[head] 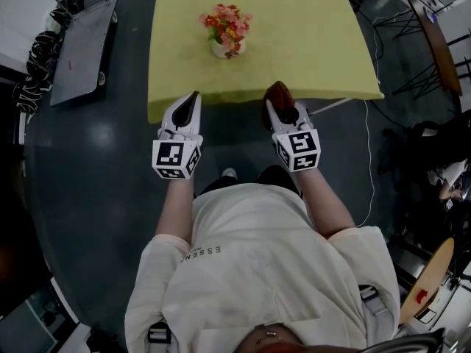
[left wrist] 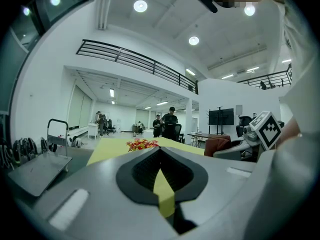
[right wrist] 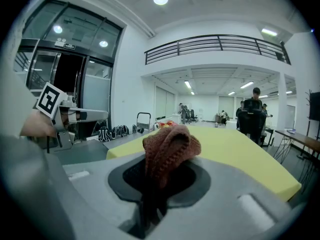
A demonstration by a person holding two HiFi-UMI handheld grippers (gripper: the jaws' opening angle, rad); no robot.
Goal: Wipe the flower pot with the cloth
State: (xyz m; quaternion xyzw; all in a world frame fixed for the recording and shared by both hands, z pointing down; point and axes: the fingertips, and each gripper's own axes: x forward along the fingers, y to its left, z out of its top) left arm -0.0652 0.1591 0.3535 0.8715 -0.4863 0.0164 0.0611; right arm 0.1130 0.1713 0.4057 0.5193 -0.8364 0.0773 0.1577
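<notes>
Trolley: a grey flat cart (head: 81,43) stands on the dark floor, off to the left of the table.
Left gripper: the left gripper (head: 193,98) is held level with its tip at the table's near edge. Its jaws are pressed together and there is nothing between them.
Table: the table (head: 316,57) has a yellow top, bare apart from the pot.
Flower pot: the small pale flower pot (head: 221,48) stands upright farther in on the table, with red and orange flowers (head: 227,22) in it. It is beyond the two grippers, closer to the left one's line, and well apart from both. Nothing touches it.
Cloth: the reddish-brown knitted cloth (right wrist: 170,146) is bunched into a lump. It pokes up out of the right-hand jaws, over the table's near edge.
Right gripper: the right gripper (head: 282,110) tips slightly downward, and its jaws are clamped on the cloth.
Cable: a thin white cable (head: 370,145) runs along the floor to the right of the table.
</notes>
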